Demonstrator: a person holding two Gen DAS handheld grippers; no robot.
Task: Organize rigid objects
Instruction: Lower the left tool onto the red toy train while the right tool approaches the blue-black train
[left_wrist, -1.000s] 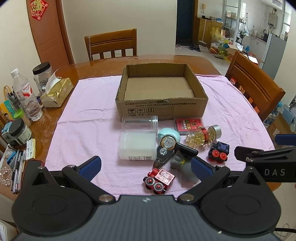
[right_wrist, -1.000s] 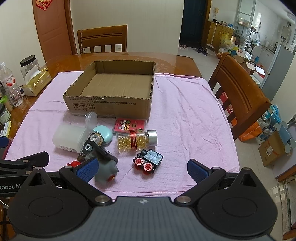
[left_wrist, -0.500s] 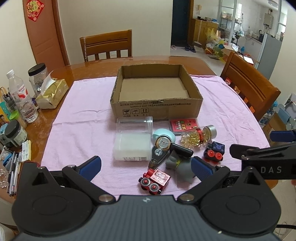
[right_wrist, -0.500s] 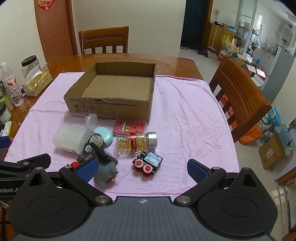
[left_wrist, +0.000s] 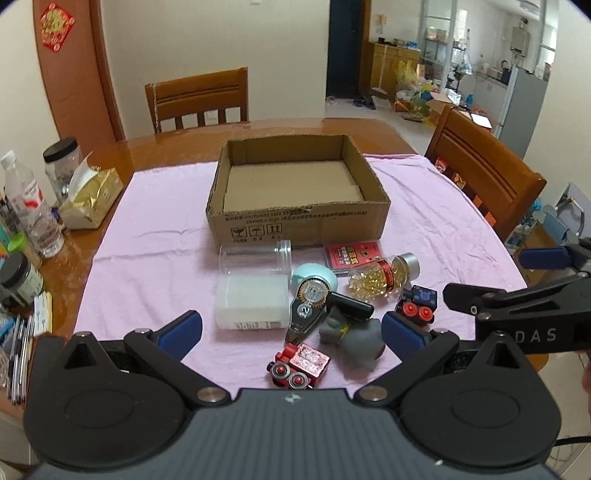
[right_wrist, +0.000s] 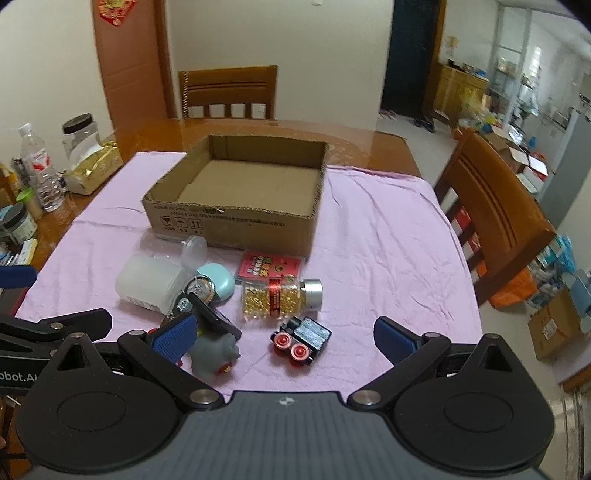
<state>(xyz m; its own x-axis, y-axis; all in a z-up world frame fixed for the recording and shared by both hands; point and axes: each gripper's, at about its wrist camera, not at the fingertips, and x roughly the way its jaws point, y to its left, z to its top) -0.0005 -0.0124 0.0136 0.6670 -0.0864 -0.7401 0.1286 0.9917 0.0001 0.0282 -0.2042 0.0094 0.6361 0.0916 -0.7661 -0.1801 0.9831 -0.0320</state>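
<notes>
With both the left gripper (left_wrist: 291, 328) and right gripper (right_wrist: 286, 336) spread wide and empty, lower the right one squarely over the black toy car (right_wrist: 301, 341) directly ahead between its fingers, then carry it forward into the cardboard box (right_wrist: 236, 221).

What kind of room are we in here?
Most likely a home dining area. A wooden dining table under a pink cloth, matching wooden chairs, and a doorway to what looks like a kitchen with a fridge. An open cardboard box sits on the cloth.
</notes>
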